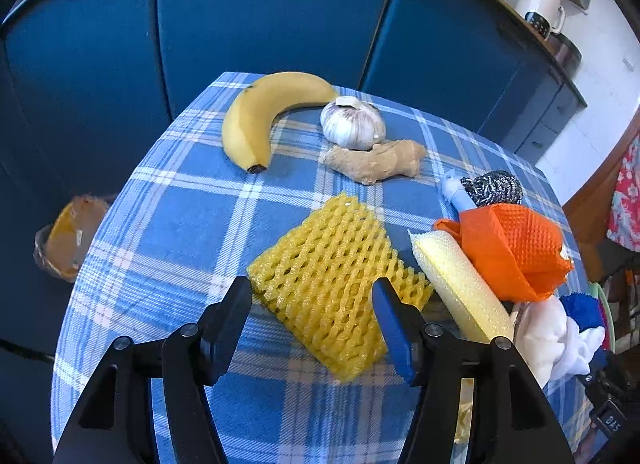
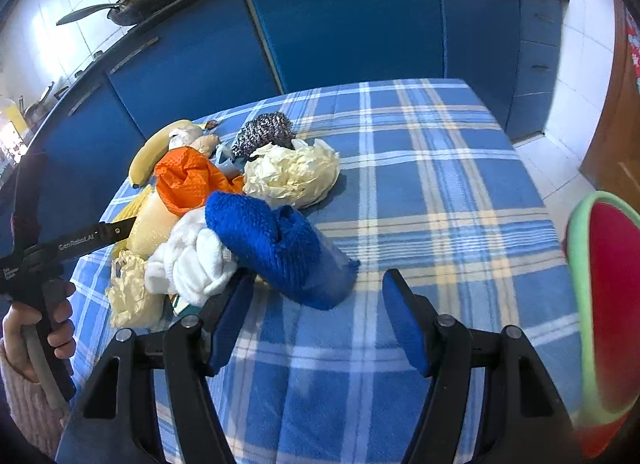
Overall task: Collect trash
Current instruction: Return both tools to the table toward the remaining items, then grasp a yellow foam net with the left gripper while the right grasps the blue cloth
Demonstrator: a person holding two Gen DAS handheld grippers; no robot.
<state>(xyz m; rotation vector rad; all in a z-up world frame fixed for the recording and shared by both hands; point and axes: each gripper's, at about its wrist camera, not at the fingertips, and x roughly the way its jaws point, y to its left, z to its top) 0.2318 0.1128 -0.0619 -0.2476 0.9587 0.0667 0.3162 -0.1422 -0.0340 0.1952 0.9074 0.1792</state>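
Progress: nothing collected yet; all trash lies on the plaid tablecloth (image 1: 168, 199).
Left gripper (image 1: 312, 328): jaws spread, empty, over the yellow foam net (image 1: 336, 284).
Right gripper (image 2: 316, 316): jaws spread, empty, just before the blue cloth (image 2: 272, 240).
Left: crumpled wrappers (image 2: 292, 173) beside the cloth.

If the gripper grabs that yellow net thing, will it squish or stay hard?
The yellow foam net will probably squish: it is an open mesh, mostly holes. It likely weighs very little. Lying flat on the tablecloth, it should not roll.

Both cameras sit on the grippers and look down, close over the checked table (image 1: 168, 199). The left view faces its left part, the right view its right part. Both see the orange cloth (image 1: 516, 248) and banana (image 2: 154, 151).
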